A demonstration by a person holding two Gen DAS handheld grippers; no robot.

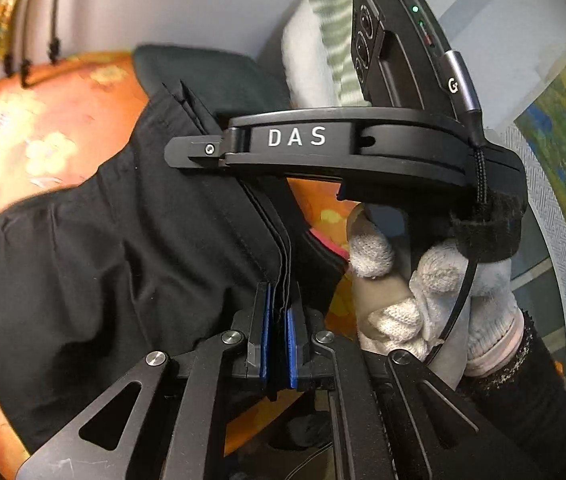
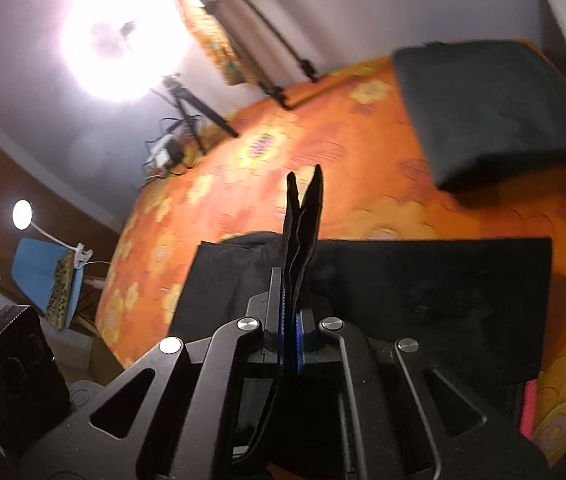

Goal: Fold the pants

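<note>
The black pants (image 1: 103,240) lie on the orange bedspread (image 2: 283,160); the left gripper (image 1: 279,344) pinches their stacked edges; the right gripper (image 2: 291,320) pinches another bit; the cloth looks soft, light and floppy, so hold it by the thick edges.

White capitals "DAS" stand on the black curved body of the right gripper (image 1: 347,144); a white "G" marks the grey cable plug (image 1: 457,80) above it.
</note>
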